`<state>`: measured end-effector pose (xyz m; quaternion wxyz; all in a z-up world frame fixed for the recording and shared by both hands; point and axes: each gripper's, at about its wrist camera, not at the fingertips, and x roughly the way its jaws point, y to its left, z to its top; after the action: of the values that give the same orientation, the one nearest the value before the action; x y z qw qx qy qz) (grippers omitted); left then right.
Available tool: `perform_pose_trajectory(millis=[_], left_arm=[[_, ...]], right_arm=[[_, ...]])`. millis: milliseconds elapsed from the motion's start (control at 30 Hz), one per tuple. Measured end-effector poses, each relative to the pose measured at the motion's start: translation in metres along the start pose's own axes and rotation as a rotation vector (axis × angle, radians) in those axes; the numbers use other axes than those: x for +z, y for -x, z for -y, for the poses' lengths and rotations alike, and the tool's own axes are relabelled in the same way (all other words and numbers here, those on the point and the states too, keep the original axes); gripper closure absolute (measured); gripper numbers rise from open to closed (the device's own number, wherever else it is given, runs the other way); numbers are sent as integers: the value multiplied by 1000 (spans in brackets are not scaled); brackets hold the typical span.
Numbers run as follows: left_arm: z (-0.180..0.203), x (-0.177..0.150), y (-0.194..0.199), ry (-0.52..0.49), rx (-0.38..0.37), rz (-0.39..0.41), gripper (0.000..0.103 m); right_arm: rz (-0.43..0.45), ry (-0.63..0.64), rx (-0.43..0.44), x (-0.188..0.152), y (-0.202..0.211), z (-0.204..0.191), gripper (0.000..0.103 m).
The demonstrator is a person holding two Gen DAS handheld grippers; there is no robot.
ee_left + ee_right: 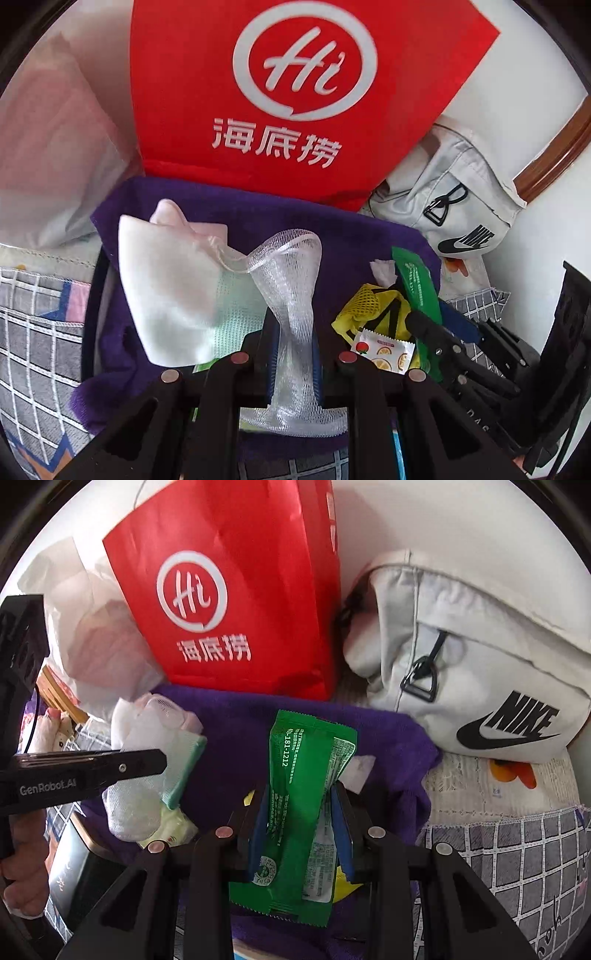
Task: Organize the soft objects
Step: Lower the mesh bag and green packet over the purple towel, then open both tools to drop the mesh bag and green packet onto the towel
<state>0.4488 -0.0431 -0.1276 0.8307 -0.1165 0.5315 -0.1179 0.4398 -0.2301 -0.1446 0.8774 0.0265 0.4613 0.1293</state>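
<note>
the left gripper (293,354) is closed on a strip of clear white foam netting (291,295), pinched at its narrow waist so the flared ends spill out above and below the blue pads; gripping it there looks deliberate, since the mesh is springy and would slip if taken by a loose edge. the right gripper (301,812) is clamped on a green sachet (303,805), held upright across its middle, which keeps the flat packet from folding over. both items hang just above a purple towel (236,221) that seems to serve as the sorting spot, spread flat so small soft pieces stay together. on the towel, left of the netting, a white pad (166,291) leans over a pale green mesh cloth (232,314) with a pink pouch (177,218) behind it, while to the right a yellow net sleeve (365,299) and a small fruit-print sachet (384,350) lie beside the right gripper's arm. behind the towel a red paper bag (295,92) stands upright, touching its far edge, probably the place where sorted things go, and a white nike bag (480,686) slumps to its right. a translucent plastic bag (48,147) sits to the left. everything rests on a grid-patterned sheet (517,856). i judge both pieces are lifted clear for sorting, with neither yet set down.
</note>
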Motion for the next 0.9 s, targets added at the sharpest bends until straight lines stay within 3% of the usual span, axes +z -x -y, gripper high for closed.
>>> perform_pose_trajectory(millis=[67,200,300,333,400,433,567,700,900], left_arm=[[-1,2,-6,15,-24,-14,88],[-1,6,-11,11,0,-5,88],[-3,8,-15,29,-14,-18,87],[-4,9,-17,36,-20,-24,84],[-6,10,-21,52,-17,-40,64],[-6,9,-21,58,-20,-44,62],[-2,9,-13,48,-2,-33,46],[3,7,3,41,30,3,44],[2,-3,33,55,33,31,43]], right_arm=[[-25,-3,-9,-2,-7,1,70],[-56,-14,-24,-3,-15,2,69],[-56,-3,-14,-4,-15,-1,64],[-56,-1,-8,-4,-15,-2,58],[-54,0,4,-5,-14,-4,45],[-47,4,5,-5,-12,-6,40],[-31,18,-14,-5,-4,-12,37],[-12,14,-54,-2,7,-16,28],[19,5,-80,3,39,-21,28]])
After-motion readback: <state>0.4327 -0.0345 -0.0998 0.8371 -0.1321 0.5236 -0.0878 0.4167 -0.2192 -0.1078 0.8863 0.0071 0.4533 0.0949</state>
